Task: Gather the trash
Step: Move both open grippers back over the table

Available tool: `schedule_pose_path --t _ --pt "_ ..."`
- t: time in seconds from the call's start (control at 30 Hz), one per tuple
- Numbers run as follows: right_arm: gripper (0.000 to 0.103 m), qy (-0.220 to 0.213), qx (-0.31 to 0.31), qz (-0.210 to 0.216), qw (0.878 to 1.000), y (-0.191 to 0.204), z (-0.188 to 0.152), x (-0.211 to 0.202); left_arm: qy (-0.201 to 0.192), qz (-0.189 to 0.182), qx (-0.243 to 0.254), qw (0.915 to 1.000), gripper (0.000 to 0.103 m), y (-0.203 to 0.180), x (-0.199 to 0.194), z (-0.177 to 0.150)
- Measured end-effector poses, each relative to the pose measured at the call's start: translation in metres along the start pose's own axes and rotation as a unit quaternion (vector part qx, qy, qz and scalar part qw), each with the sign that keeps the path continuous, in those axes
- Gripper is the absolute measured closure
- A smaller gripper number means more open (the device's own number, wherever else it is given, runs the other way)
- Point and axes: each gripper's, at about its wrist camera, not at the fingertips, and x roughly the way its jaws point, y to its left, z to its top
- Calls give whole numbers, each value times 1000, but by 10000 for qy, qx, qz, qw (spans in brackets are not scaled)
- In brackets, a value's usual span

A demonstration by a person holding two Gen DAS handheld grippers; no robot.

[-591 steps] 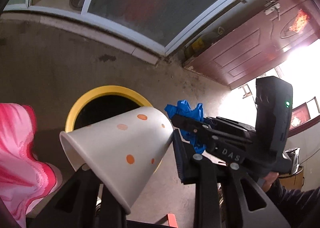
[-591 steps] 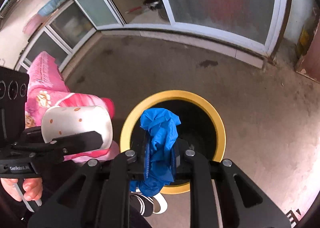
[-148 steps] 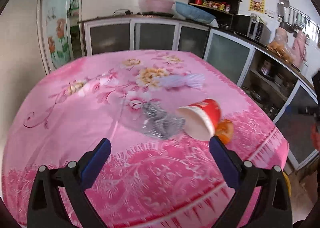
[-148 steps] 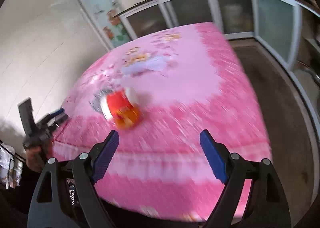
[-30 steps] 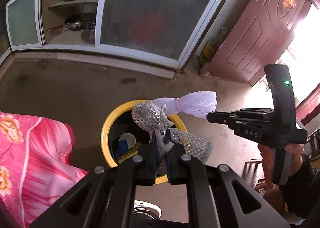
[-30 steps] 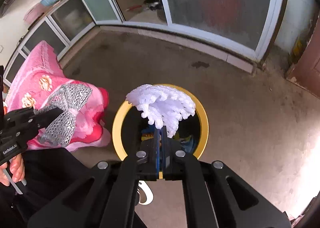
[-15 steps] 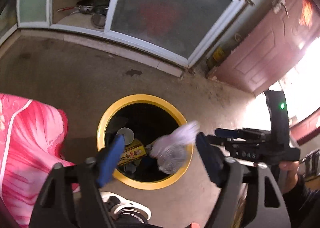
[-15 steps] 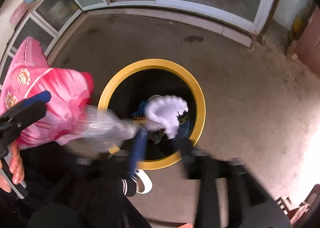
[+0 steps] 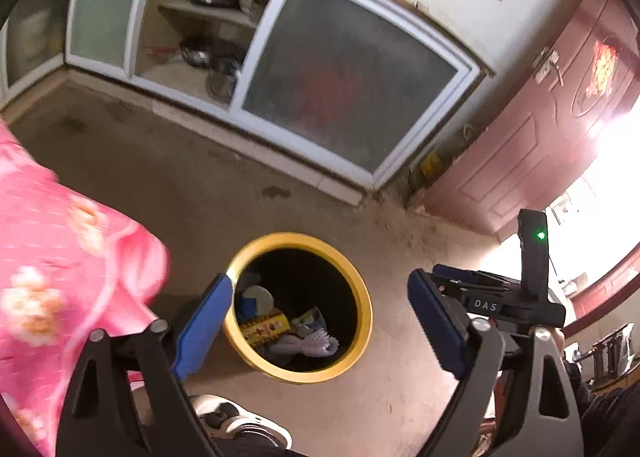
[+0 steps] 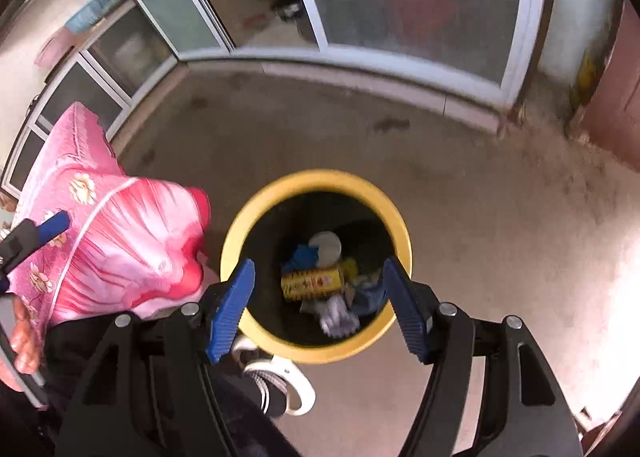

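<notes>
A round bin with a yellow rim (image 9: 362,305) (image 10: 316,179) stands on the concrete floor below both grippers. Inside lie a white foam net (image 9: 306,345) (image 10: 338,319), a yellow packet (image 9: 264,327) (image 10: 312,281), a white cup (image 10: 326,243) and blue scraps. My left gripper (image 9: 320,323) is open and empty above the bin. My right gripper (image 10: 318,309) is open and empty above the bin; it also shows at the right of the left wrist view (image 9: 480,297).
The pink flowered tablecloth (image 9: 60,257) (image 10: 112,225) hangs at the left, close to the bin. White glass-door cabinets (image 9: 320,69) line the far wall and a red door (image 9: 540,129) stands at the right. The person's shoe (image 10: 280,381) is by the bin.
Both grippers opened. The white foam net and the silver net dropped from them into the bin. Both grippers have lifted away slightly.
</notes>
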Motion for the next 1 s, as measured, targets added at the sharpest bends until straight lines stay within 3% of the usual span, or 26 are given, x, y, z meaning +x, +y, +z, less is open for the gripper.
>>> schedule_pose_path --t 0.2,0.43,0.53,0.7,0.87,1.0 --pt "29 -871 -626 141 9941 42 5 -35 -652 439 -75 9969 10 17 -82 -11" --pt "29 -1074 -981 798 9861 91 13 -56 -1266 1273 -377 9830 8 56 -186 -43" --pt "28 -1060 -1134 1062 9822 119 15 -58 -1573 1734 -616 9703 8 76 -234 -58" --pt "28 -1084 -1577 1444 9708 177 15 -62 -1924 2640 -944 9404 8 112 -305 -88" --pt "27 -1003 -2099 2014 9515 250 13 -65 -2095 3654 -1006 9014 8 142 -371 -112" --pt "22 -1005 -2519 2451 9308 312 6 -67 -1935 4399 -841 8729 8 168 -401 -123"
